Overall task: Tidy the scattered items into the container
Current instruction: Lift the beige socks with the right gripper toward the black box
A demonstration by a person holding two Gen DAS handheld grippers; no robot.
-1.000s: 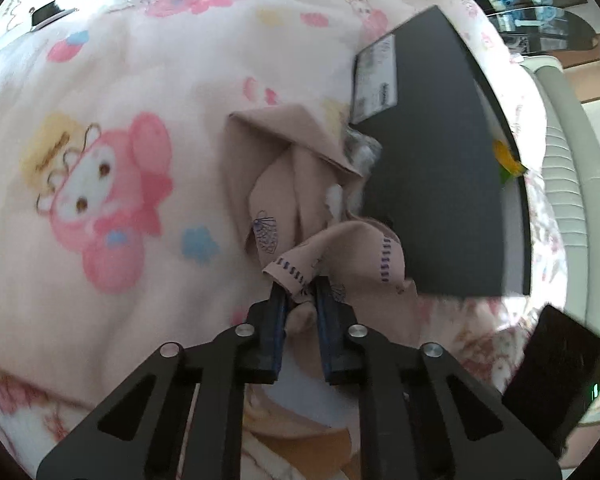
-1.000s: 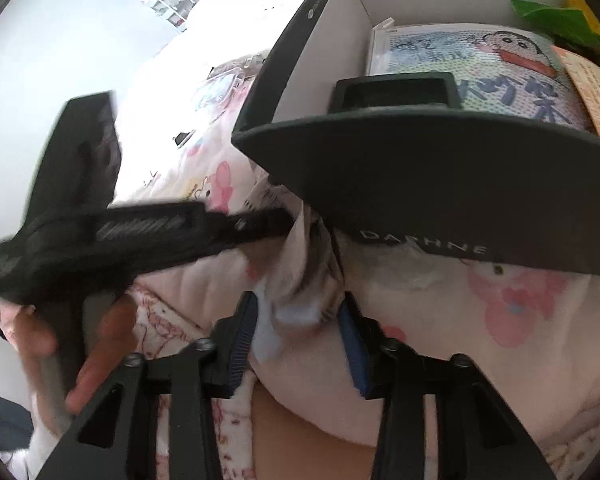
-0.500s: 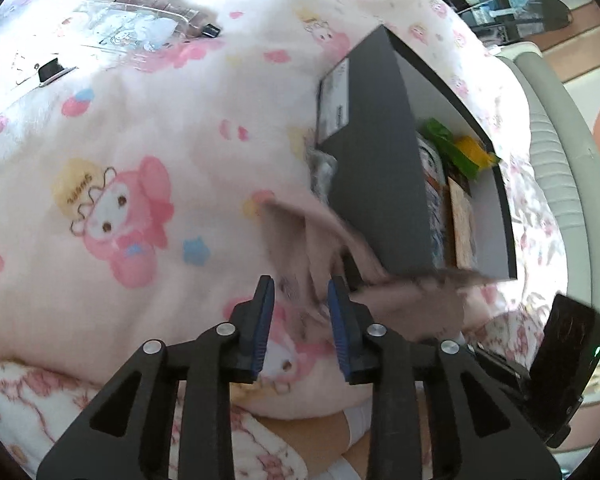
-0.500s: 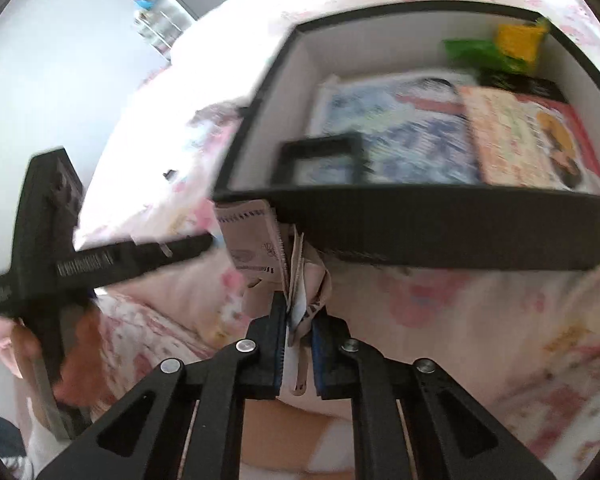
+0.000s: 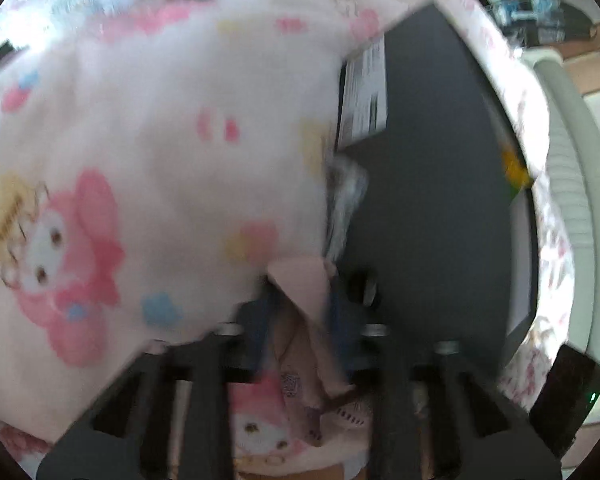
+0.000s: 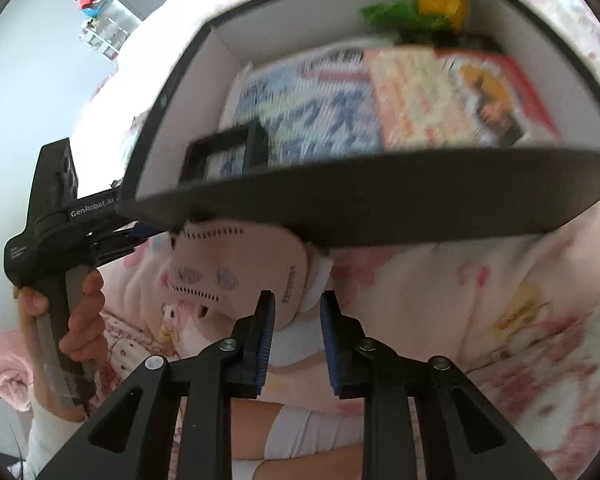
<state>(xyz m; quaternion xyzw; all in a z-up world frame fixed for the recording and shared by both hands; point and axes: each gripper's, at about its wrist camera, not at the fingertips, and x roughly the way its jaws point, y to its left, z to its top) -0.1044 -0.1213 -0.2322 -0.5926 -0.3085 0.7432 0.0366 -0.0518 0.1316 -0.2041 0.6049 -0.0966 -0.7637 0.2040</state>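
1. Right wrist view, bottom centre: right gripper (image 6: 296, 312) has just been opening; its jaws stand apart around the pink face mask's (image 6: 236, 272) white ear strap, pads not clearly pressing.
2. Left wrist view, blurred: left gripper (image 5: 300, 308) has just been closing, pinched on a mask corner.
3. Mask hangs against the box's outer wall, under its near rim, mid-left of frame; not yet inside.
4. Black box (image 6: 380, 212) on the cartoon blanket (image 6: 480, 280) already holds booklets (image 6: 440, 96) and green-yellow packets (image 6: 420, 12), upper right.
5. Left to do: lift mask over rim, drop in.
6. Writing: "GenRobot.AI" on left gripper body; box label in left view unreadable.
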